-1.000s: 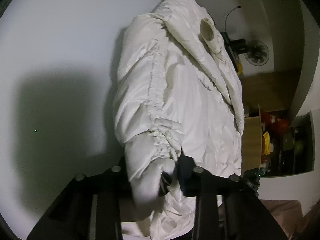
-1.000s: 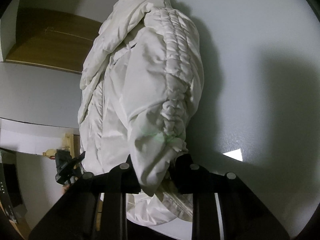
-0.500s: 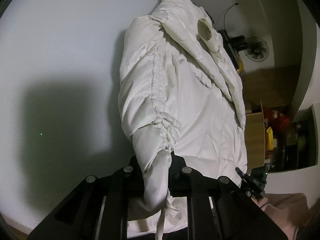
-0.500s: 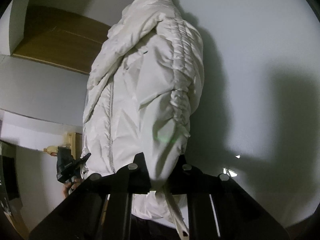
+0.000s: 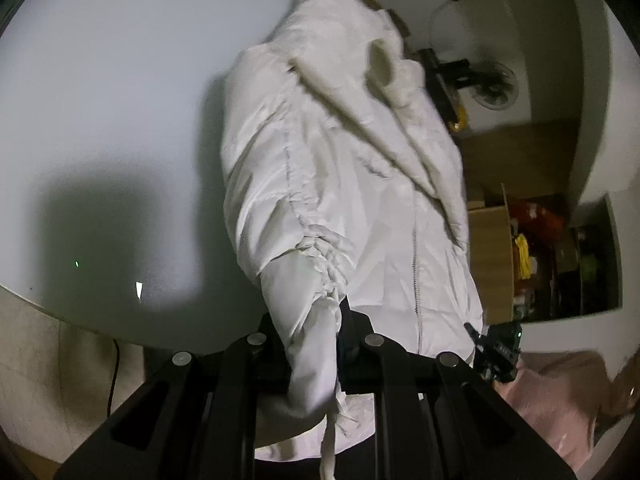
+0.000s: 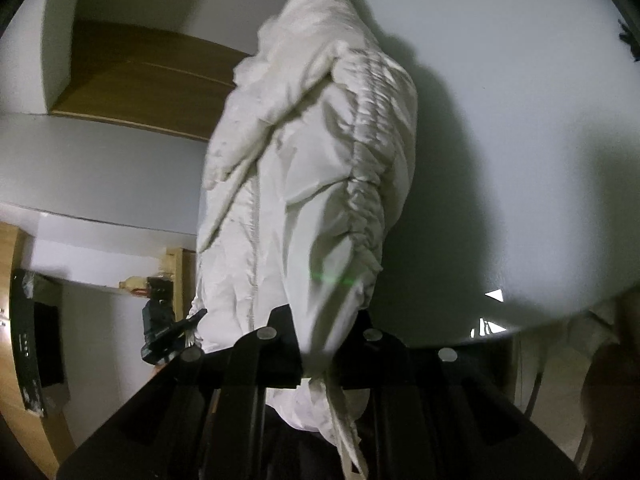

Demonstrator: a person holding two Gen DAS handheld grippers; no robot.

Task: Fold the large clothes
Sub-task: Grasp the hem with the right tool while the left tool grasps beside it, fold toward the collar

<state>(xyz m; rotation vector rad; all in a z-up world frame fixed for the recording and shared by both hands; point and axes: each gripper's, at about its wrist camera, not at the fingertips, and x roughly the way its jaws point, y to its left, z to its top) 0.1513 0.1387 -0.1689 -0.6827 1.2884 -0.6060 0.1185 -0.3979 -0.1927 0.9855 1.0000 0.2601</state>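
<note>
l grip [image 5: 310,344] clamps jacket [image 5: 360,200] cuff | r grip [image 6: 324,340] clamps other cuff | on table [image 5: 100,100]

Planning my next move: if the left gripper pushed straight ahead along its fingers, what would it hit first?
The left gripper is already shut on the white jacket's cuff. Straight ahead lies the bunched sleeve, then probably the white table beneath; depth is unclear.
</note>
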